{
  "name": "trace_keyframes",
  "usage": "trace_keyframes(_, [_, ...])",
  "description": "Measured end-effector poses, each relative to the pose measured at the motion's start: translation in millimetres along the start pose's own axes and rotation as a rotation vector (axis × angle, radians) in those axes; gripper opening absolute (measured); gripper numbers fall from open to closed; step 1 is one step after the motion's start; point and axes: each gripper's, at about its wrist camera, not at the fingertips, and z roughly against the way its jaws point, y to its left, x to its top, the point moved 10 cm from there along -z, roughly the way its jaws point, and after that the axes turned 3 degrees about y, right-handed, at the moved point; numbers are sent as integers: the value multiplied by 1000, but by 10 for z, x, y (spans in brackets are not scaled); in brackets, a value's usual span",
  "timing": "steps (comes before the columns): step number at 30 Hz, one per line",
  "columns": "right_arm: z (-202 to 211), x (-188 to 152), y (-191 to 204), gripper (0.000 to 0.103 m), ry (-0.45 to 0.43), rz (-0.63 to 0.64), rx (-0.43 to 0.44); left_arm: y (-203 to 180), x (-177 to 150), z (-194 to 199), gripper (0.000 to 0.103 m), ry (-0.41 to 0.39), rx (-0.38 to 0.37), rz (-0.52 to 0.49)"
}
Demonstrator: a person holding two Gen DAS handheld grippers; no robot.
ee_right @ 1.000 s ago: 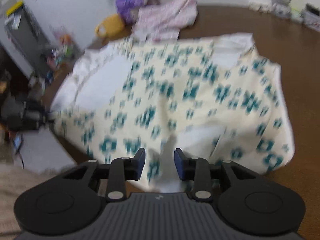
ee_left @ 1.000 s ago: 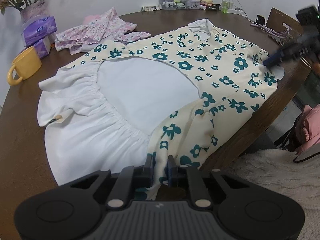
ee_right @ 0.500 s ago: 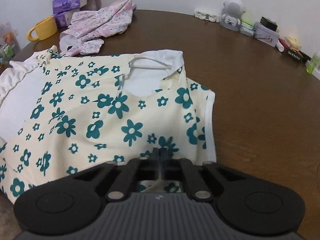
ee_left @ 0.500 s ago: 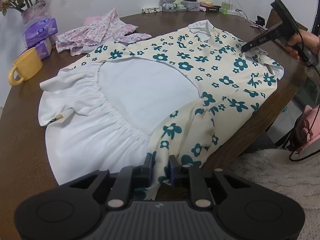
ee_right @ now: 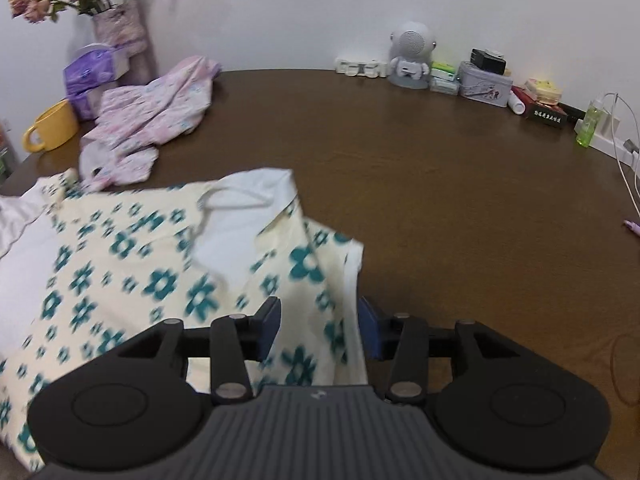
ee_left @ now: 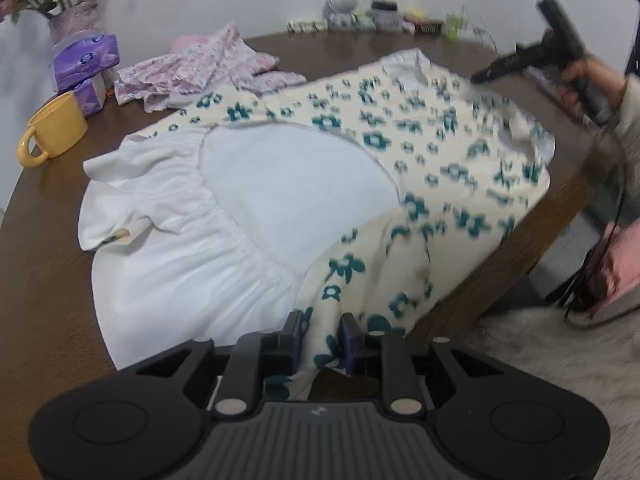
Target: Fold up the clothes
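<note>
At far left, a yellow ceramic mug (ee_left: 56,128) sits beside purple tissue packs (ee_left: 86,60) and a vase of dried flowers (ee_right: 116,20). Right of them lies a crumpled pink floral garment (ee_left: 208,70) on the round dark wooden table (ee_right: 440,184). The cream dress with teal flowers and white lining (ee_left: 280,184) spreads across the near side, its hem hanging over the table edge. The left gripper (ee_left: 320,338) pinches that hem, jaws easing apart with cloth between the pads. Further right, the right gripper (ee_right: 319,326) straddles the dress's white-edged shoulder — jaws opening, pads clear of the fabric. Along the far wall stand a small white robot figure (ee_right: 412,60) and a tin box (ee_right: 484,84). Half a second ago the right jaws were clamped shut; the shoulder has since shifted — the hem grip looser.
</note>
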Motion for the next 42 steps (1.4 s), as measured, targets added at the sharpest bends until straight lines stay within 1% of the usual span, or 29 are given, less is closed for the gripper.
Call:
trace_keyframes(2, [-114,87,2,43,-4,-7,4,69,150,157,20,-63,-18,45])
trace_keyframes(3, [-169,128,14,43,-5,-8,7,126,229,238,23,-94,-14,69])
trace_keyframes(4, [-224,168,26,44,-6,-9,10,197,311,295,28,-117,11,81])
trace_keyframes(6, [-335,243,68,44,-5,-4,11,367,469,363,35,-150,86,87])
trace_keyframes(7, [-391,274,95,38,-2,0,9,474,534,349,37,-153,122,89])
trace_keyframes(8, [-446,286,118,27,10,8,6,586,596,325,37,-151,155,94])
trace_keyframes(9, [-501,297,138,1,22,13,3,699,656,275,37,-144,175,105])
trace_keyframes(10, [-550,297,139,1,35,5,-7,812,715,211,37,-134,187,120])
trace_keyframes(13, [-615,315,93,2,37,-19,-34,1131,880,-39,38,-101,207,166])
trace_keyframes(14, [-619,319,82,3,38,-35,-28,1228,938,-134,38,-93,212,178])
trace_keyframes(15, [-616,324,79,7,35,-47,-14,1317,997,-229,38,-86,214,188])
trace_keyframes(17, [-577,356,83,22,8,-71,14,1454,1073,-419,38,-73,205,203])
trace_keyframes(18, [-556,373,99,44,-8,-73,29,1508,1106,-510,38,-64,201,210])
trace_keyframes(19, [-546,382,109,52,-20,-68,35,1544,1126,-593,38,-52,205,208])
trace_keyframes(20, [-567,387,121,52,-17,-50,24,1574,1139,-673,38,-40,213,202])
trace_keyframes(23, [-643,405,155,52,-6,-8,3,1636,1130,-892,33,14,245,168])
trace_keyframes(24, [-674,412,165,51,-1,-1,2,1647,1113,-937,20,22,252,155])
trace_keyframes(25, [-704,412,173,50,4,5,-1,1658,1098,-980,14,26,257,142])
trace_keyframes(26, [-733,413,180,47,9,11,-3,1672,1097,-1002,12,26,265,129])
trace_keyframes(27, [-763,413,188,37,14,17,-6,1705,1108,-1015,6,27,279,120])
trace_keyframes(28, [-789,416,193,32,18,21,-9,1747,1128,-1029,4,25,296,111])
trace_keyframes(29, [-800,429,191,30,14,11,-13,1790,1151,-1046,4,21,313,100])
trace_keyframes(31, [-823,468,185,19,5,-8,-25,1885,1224,-1100,3,18,335,85])
trace_keyframes(33, [-856,508,174,16,0,-21,-46,1966,1307,-1152,2,14,347,80])
trace_keyframes(36, [-908,555,169,14,-8,-33,-60,2047,1428,-1226,0,1,364,73])
trace_keyframes(40, [-953,592,144,14,-17,-38,-73,2048,1509,-1296,0,-11,382,35])
trace_keyframes(42, [-973,613,120,14,-18,-51,-80,2081,1561,-1335,0,-13,385,33])
